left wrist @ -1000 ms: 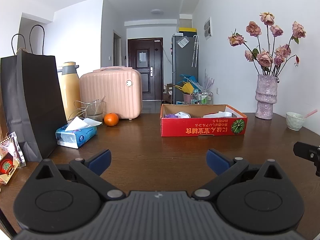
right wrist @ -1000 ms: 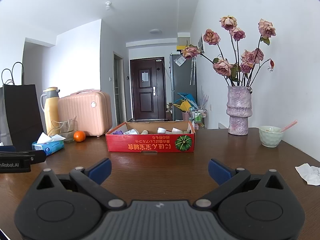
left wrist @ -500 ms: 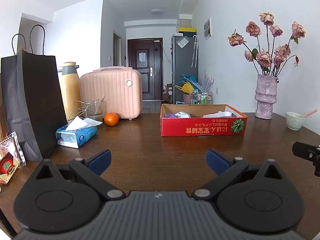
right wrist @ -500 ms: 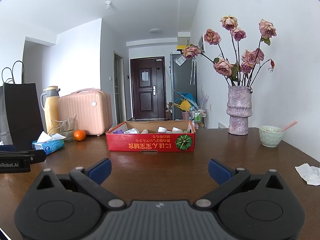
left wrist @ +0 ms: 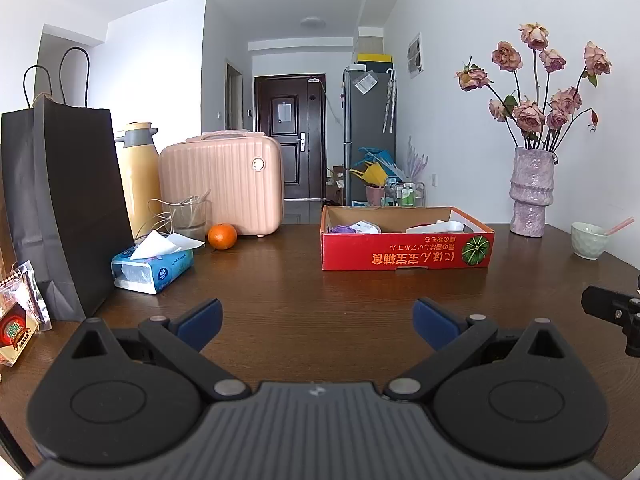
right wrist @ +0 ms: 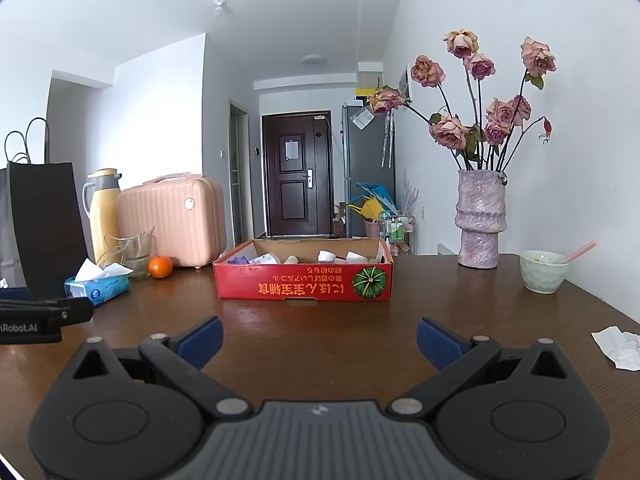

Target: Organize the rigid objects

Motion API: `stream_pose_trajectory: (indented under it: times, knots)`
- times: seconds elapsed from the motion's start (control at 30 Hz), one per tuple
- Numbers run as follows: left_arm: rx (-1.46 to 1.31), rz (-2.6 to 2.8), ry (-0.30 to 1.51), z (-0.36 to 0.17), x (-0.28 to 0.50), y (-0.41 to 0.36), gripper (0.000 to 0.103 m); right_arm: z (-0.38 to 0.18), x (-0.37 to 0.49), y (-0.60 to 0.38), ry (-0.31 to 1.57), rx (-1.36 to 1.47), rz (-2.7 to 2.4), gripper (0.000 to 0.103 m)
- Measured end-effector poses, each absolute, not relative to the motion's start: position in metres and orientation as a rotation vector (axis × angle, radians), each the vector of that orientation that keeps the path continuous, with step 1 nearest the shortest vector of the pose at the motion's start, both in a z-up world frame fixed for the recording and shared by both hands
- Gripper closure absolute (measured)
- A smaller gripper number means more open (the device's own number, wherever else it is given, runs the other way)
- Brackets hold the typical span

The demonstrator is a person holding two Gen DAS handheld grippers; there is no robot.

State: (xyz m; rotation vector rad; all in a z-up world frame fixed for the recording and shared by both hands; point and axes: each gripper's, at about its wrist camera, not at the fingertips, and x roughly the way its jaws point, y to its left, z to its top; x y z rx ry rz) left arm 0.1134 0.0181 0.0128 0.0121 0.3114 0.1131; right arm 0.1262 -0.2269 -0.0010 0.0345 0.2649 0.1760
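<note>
A shallow red cardboard box (left wrist: 406, 250) (right wrist: 304, 282) sits on the dark wooden table (left wrist: 312, 296), holding several small white and purple items. My left gripper (left wrist: 318, 320) hovers low over the table in front of the box, open and holding nothing. My right gripper (right wrist: 320, 338) is likewise open and empty, a short way before the box. Each gripper's body shows at the edge of the other's view. An orange (left wrist: 222, 236) (right wrist: 160, 266) lies left of the box.
On the left stand a black paper bag (left wrist: 60, 200), a yellow thermos (left wrist: 138, 176), a pink case (left wrist: 224, 184), a glass (left wrist: 187, 216) and a tissue pack (left wrist: 154, 268). A vase of roses (right wrist: 480, 220), a green bowl (right wrist: 543, 271) and a crumpled paper (right wrist: 618, 347) sit right.
</note>
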Motion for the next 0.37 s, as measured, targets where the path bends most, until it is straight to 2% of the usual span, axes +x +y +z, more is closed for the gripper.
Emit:
stream_pose_trajectory:
  times: [0.37]
  knots:
    - [0.01, 0.114, 0.314, 0.0125, 0.1153, 0.0197, 0.0, -0.0029, 0.1262, -0.2269, 0.269, 0.032, 0.178, 0.0]
